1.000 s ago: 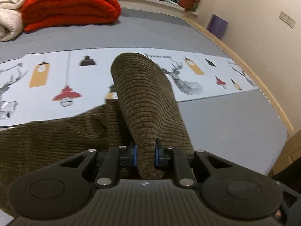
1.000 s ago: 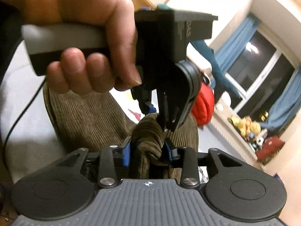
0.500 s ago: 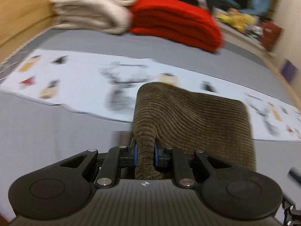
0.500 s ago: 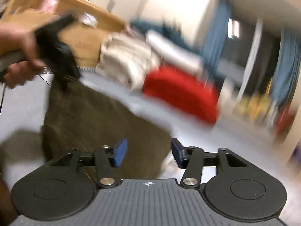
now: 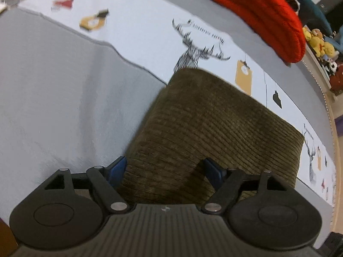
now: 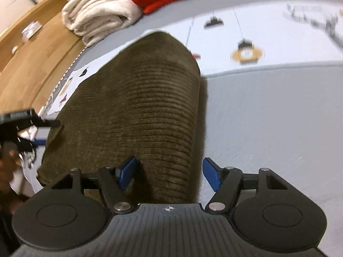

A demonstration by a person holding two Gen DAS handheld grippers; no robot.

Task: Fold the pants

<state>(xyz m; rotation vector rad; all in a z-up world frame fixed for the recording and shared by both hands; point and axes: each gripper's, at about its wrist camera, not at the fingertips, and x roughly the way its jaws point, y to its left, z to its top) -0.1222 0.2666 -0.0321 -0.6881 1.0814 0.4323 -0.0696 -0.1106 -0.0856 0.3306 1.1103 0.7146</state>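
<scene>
The brown corduroy pants (image 5: 214, 124) lie folded into a thick pad on the grey bed cover (image 5: 64, 90). My left gripper (image 5: 165, 169) straddles the near edge of the fold. Its jaws are opening, the blue pads stand wide and neither presses the cloth. In the right wrist view the same pants (image 6: 139, 98) stretch away from my right gripper (image 6: 169, 172). Its jaws are opening too, with the fold's right edge between them and the right pad off the cloth. A hand (image 6: 6, 167) holds the left gripper (image 6: 44, 132) at the pants' far left corner.
A white strip of sheet (image 5: 139, 27) printed with deer and lamps crosses the bed behind the pants. A red blanket (image 5: 268, 15) and a rolled cream blanket (image 6: 100, 15) lie at the far side. Plush toys (image 5: 319, 42) sit beyond. A wooden bed frame (image 6: 32, 64) runs along the left.
Both grippers held a bunched fold of the pants a second ago. They swung it across, laid it flat on the bed, and their jaws spread apart and let the cloth go.
</scene>
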